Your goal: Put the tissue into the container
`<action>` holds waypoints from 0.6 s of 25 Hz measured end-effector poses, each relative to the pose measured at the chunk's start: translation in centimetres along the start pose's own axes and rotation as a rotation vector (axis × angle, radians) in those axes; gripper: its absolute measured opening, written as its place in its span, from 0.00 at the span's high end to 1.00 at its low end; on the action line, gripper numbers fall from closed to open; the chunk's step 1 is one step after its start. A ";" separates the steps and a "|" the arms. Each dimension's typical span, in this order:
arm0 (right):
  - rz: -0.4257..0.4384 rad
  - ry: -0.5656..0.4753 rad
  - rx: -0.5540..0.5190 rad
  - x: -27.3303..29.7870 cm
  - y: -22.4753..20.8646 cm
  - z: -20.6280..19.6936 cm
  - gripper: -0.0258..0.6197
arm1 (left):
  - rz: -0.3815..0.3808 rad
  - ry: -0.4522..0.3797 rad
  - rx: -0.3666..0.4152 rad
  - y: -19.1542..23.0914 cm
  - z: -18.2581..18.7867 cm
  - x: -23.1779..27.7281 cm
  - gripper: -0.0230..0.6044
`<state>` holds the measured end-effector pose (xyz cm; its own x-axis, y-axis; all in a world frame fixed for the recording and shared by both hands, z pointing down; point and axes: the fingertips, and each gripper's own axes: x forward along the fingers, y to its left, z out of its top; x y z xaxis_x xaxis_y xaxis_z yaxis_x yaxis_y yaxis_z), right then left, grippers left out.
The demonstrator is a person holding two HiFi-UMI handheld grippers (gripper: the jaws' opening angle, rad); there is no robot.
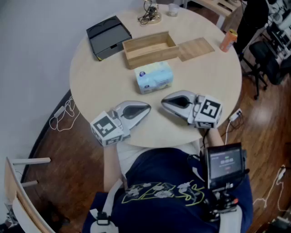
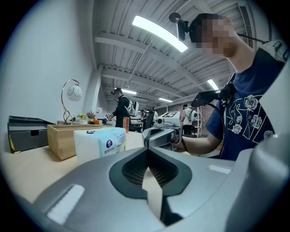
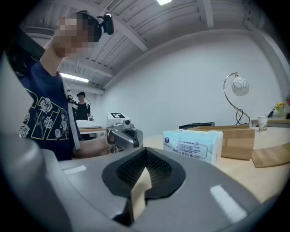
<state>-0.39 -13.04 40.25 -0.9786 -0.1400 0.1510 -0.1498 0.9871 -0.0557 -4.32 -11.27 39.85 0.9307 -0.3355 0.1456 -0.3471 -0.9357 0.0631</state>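
Note:
A pale blue and white tissue pack [image 1: 154,77] lies near the middle of the round table [image 1: 91,84], just in front of an open wooden box [image 1: 149,49]. The same tissue pack [image 2: 100,142] shows in the left gripper view, and the tissue pack [image 3: 194,143] in the right gripper view. My left gripper [image 1: 146,109] rests on the table near the front edge, shut and empty, its tip pointing right. Facing it, my right gripper [image 1: 164,101] is shut with nothing in it. Both tips sit a short way in front of the pack, apart from it.
A flat wooden lid [image 1: 196,48] lies right of the box. A dark grey tray [image 1: 108,37] stands at the back left, a small lamp base with cable [image 1: 150,17] and a glass [image 1: 173,9] at the back, an orange bottle [image 1: 228,40] at the right edge.

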 end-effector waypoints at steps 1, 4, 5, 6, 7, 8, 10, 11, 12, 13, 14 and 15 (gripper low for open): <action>0.001 -0.002 0.000 0.0 0.0 0.1 0.93 | 0.000 -0.001 0.001 0.1 0.0 0.0 0.96; 0.004 -0.003 -0.002 0.0 -0.1 0.1 0.93 | -0.001 -0.005 -0.001 0.1 0.1 0.1 0.96; 0.004 -0.004 -0.003 0.0 -0.1 0.1 0.93 | 0.001 -0.004 -0.004 0.1 0.1 0.2 0.96; 0.005 -0.004 -0.004 0.0 -0.1 0.1 0.93 | 0.004 -0.001 -0.005 0.1 0.1 0.2 0.96; 0.006 -0.005 -0.004 0.0 -0.1 0.0 0.93 | 0.005 0.003 -0.005 0.2 0.0 0.2 0.96; 0.007 -0.003 -0.002 0.1 -0.1 0.0 0.94 | 0.003 0.002 -0.003 0.2 0.0 0.2 0.96; 0.007 0.001 -0.001 0.1 -0.1 0.0 0.94 | 0.000 -0.001 0.000 0.2 0.0 0.2 0.96; 0.001 -0.001 -0.002 0.1 -0.2 0.0 0.94 | 0.003 0.000 0.000 0.2 0.0 0.2 0.96; -0.018 -0.003 -0.001 0.0 -0.5 0.0 0.94 | 0.005 0.002 0.001 0.3 0.1 0.2 0.96; -0.052 -0.005 0.006 -0.3 -1.1 0.0 0.94 | 0.003 0.001 0.000 0.2 0.1 0.2 0.96; -0.093 -0.008 0.015 -0.6 -1.9 0.0 0.94 | -0.004 0.002 0.000 0.1 0.1 0.2 0.96; -0.122 -0.009 0.024 -1.0 -2.5 0.0 0.95 | -0.018 0.007 0.001 -0.1 0.0 0.2 0.96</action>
<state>1.00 -15.41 40.25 -0.9540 -0.2599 0.1496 -0.2712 0.9606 -0.0607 -4.07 -11.26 39.89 0.9361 -0.3177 0.1511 -0.3301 -0.9417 0.0652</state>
